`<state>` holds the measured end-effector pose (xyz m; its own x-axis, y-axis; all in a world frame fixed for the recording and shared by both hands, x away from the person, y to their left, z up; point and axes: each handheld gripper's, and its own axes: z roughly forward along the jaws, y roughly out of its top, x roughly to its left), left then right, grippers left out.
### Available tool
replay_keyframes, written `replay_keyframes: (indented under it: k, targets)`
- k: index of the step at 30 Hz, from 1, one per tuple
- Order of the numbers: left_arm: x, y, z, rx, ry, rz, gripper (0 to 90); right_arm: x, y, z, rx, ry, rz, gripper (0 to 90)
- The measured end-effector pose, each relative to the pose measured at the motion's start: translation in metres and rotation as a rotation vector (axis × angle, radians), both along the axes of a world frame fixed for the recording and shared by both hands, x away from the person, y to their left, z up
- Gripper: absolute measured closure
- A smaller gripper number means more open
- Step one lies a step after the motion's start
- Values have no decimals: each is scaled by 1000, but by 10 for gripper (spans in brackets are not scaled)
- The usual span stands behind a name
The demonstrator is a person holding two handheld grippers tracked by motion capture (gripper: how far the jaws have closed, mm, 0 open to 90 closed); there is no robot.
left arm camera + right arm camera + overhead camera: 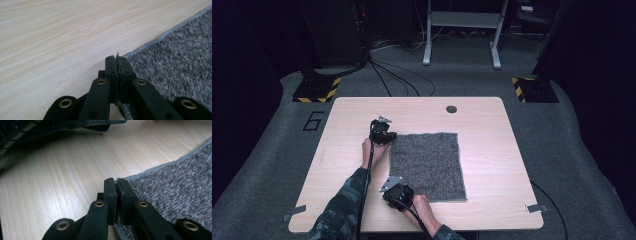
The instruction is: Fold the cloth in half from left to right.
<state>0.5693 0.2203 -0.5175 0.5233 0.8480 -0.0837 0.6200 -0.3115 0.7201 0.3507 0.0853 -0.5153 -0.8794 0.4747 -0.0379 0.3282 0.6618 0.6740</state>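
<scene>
On the pale wooden table [492, 165] lies one square grey fuzzy cloth [427, 165], flat, a bit right of the middle and closer to your near edge. You hold two black grippers, one in each hand. Your left gripper [388, 136] sits at the far left corner of the cloth. In the left gripper view its jaws are pressed together, with the corner of the cloth [175, 57] pinched between them. Your right gripper [404, 192] sits at the near left corner. In the right gripper view its jaws are nearly together too, pinching the stitched edge of the cloth [170, 187]. The cloth looks speckled, dark and light grey, with short soft loops and a thin sewn border all round. One small dark round hole [451, 109] shows in the table near its far edge. Your two sleeves have a green patchy pattern.
</scene>
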Motion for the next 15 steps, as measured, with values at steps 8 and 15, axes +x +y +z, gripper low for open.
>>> replay_keyframes:
  k: [8,15]
  targets:
    - [-2,2,1,-19,-9,19,888,-4,-8,1,33,6,-9,862]
    - [-5,5,10,-21,-27,31,889,-6,-15,11,63,-9,-13,863]
